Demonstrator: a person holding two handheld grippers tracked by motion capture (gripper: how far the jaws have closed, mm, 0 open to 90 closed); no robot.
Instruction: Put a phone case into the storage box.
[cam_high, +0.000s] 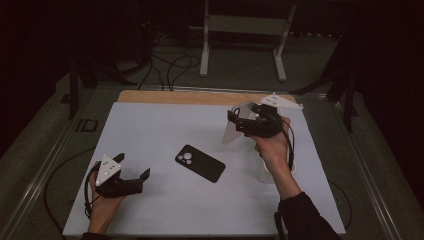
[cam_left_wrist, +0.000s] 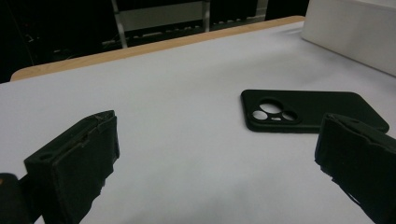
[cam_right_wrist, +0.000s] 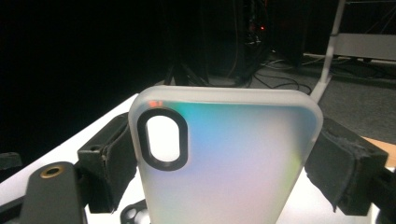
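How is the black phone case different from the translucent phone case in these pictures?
The black phone case is opaque and dark; the translucent phone case is frosted white with a faint rainbow sheen. The black one lies flat on the table, untouched; the translucent one is held up between the jaws of the right gripper. Both have a camera cut-out.

We note a rectangular table with a light wooden top, almost wholly covered by a white sheet; bare wood shows along the far edge alone. A black, soft-looking phone case lies flat near the sheet's middle, camera holes up. A white box stands on the sheet beyond the case.
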